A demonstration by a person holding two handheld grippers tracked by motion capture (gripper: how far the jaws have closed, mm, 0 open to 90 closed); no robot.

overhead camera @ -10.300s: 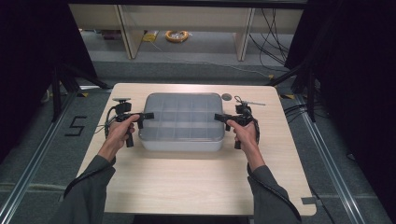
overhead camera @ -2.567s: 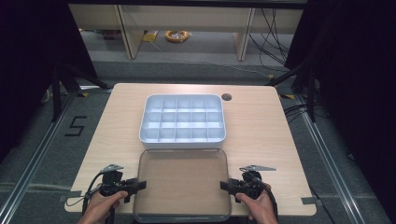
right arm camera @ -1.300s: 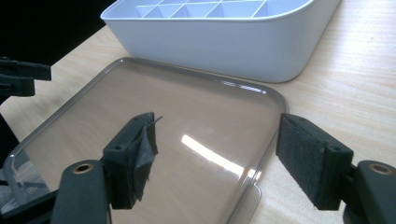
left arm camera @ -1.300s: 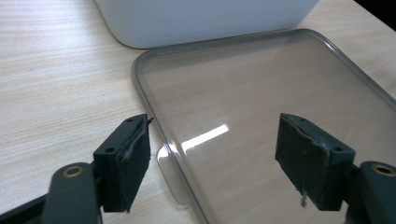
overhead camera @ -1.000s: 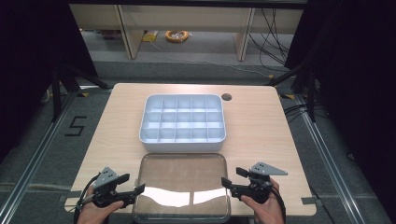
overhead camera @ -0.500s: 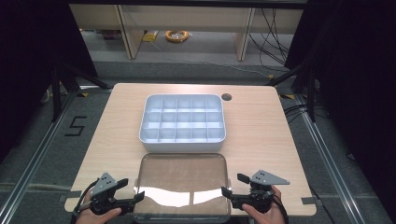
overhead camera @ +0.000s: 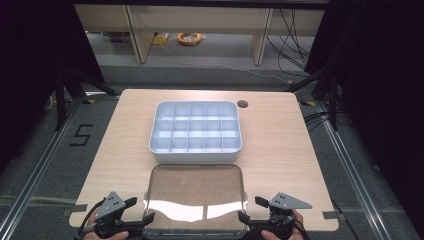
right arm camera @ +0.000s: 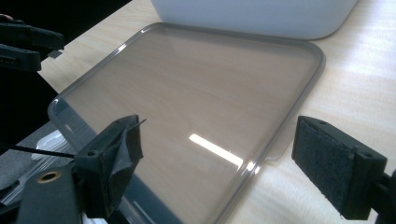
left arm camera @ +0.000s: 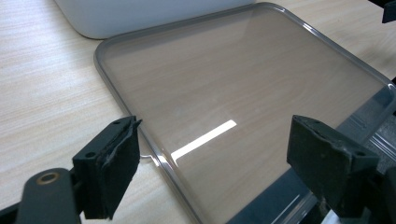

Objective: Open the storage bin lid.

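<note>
A clear lid (overhead camera: 195,195) with a grey rim lies flat at the table's near edge, its near side a little over the edge. Behind it stands the white compartment box (overhead camera: 195,146). My left gripper (overhead camera: 140,210) is at the lid's near-left corner. Its jaws have just been opening, and the lid's rim (left arm camera: 154,154) runs between the pads untouched. My right gripper (overhead camera: 251,209) is at the near-right corner. Its jaws have also just been opening, wide apart and clear of the rim (right arm camera: 261,154). The box wall (left arm camera: 140,14) (right arm camera: 252,16) lies beyond the lid (left arm camera: 243,79) (right arm camera: 196,84).
The wooden table (overhead camera: 280,145) has a round cable hole (overhead camera: 243,104) at the back right of the box. The box's compartments hold nothing. A floor mark "5" (overhead camera: 81,135) lies to the left, and cables (overhead camera: 320,120) trail on the right floor. The left gripper (right arm camera: 23,44) shows across the lid.
Both grippers have let go of the lid and opened their jaws wider. The right one has drawn back a little toward the right. The lid stays flat on the table.
</note>
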